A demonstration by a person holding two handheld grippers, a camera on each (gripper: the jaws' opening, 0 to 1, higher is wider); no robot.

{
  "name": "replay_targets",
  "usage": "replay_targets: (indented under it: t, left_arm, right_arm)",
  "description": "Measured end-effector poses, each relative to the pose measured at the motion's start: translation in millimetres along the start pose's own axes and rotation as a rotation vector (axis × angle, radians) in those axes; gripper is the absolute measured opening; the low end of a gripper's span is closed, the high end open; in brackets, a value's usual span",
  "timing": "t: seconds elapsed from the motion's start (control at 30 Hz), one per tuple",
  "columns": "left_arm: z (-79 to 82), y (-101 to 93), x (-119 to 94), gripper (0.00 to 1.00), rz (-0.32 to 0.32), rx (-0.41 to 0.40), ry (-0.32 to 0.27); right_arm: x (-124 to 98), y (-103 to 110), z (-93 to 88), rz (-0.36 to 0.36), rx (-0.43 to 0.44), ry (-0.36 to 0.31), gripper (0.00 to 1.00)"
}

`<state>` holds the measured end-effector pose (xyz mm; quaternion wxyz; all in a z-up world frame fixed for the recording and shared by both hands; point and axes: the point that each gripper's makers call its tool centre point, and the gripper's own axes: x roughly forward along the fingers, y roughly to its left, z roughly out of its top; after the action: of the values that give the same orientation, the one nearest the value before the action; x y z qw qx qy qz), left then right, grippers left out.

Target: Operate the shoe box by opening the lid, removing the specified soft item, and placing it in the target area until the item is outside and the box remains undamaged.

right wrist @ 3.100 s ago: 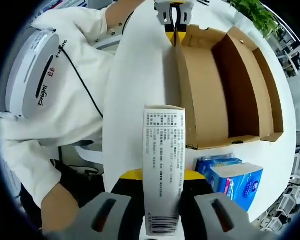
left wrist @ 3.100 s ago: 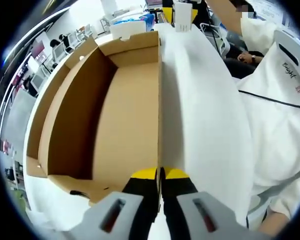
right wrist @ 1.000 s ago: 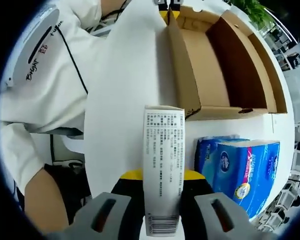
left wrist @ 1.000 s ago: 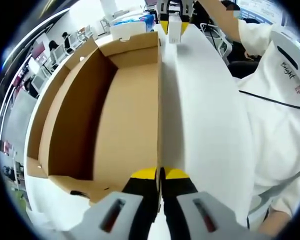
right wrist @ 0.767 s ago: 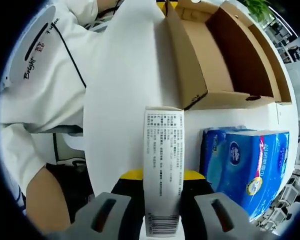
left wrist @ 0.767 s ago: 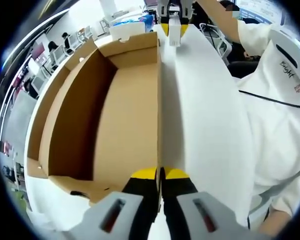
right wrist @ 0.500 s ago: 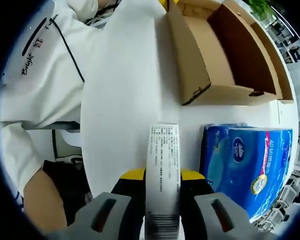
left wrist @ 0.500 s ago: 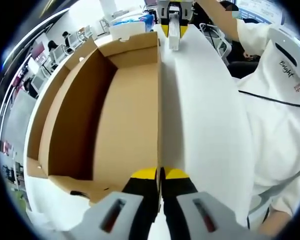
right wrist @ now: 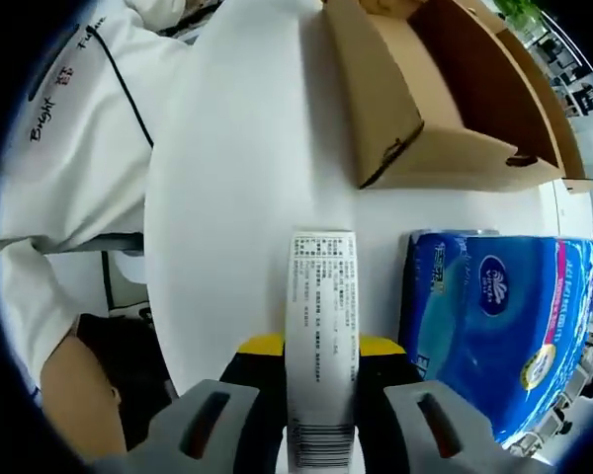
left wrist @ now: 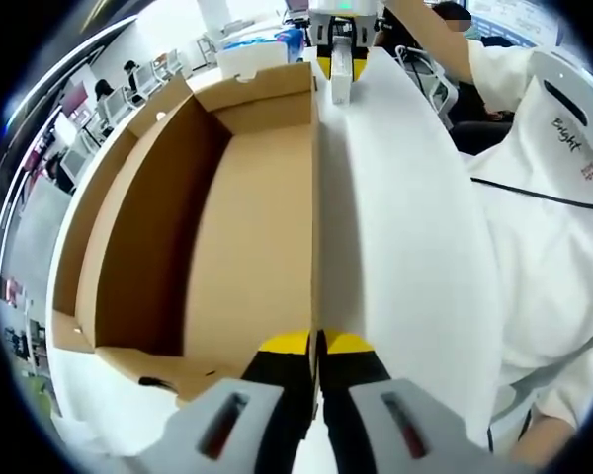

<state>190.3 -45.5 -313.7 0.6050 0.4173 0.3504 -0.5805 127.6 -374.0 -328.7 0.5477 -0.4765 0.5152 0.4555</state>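
An open brown cardboard shoe box [left wrist: 227,217] lies on the white table [left wrist: 405,247], and its inside looks empty. My left gripper [left wrist: 316,344] is shut on the top edge of the box's near side wall. At the far end of that wall my right gripper [left wrist: 341,49] is seen holding a slim white carton [left wrist: 341,74]. In the right gripper view the carton [right wrist: 321,316], printed with small text and a barcode, stands between the jaws of my right gripper [right wrist: 321,348], which is shut on it just above the table [right wrist: 237,197]. The box's end [right wrist: 415,99] lies beyond it.
A blue tissue pack [right wrist: 494,316] lies on the table right beside the carton; it shows past the box's far end as the pack [left wrist: 267,41]. A person in white clothing [left wrist: 553,197] sits close along the table's edge, a sleeve [right wrist: 69,128] near it. Desks and chairs stand behind.
My right gripper has carried the carton back past the box's end and lower over the table, beside the tissue pack. The left gripper has stayed shut on the box wall.
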Motion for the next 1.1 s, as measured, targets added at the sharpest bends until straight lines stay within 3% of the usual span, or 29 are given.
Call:
replay_targets:
  t: [0.2,0.43,0.7,1.1]
  left_arm:
    - [0.4,-0.1,0.1,0.01,0.0,-0.001,0.0]
    - [-0.1,0.3,-0.1,0.02,0.001,0.001,-0.001]
    - [-0.2,0.3,-0.1,0.01,0.002,0.002,0.0]
    - [-0.1,0.7,-0.2,0.02,0.001,0.003,-0.001]
  right_arm:
    - [8.5,2.5,-4.9,0.04,-0.01,-0.01,0.22]
    - [10.2,-6.8,-0.6,0.015,0.011,-0.039,0.22]
    - [13.2,-5.2,-8.2,0.03,0.033,-0.014,0.22]
    - [6.7,-11.7,-4.4,-0.003,-0.008,-0.037,0.23]
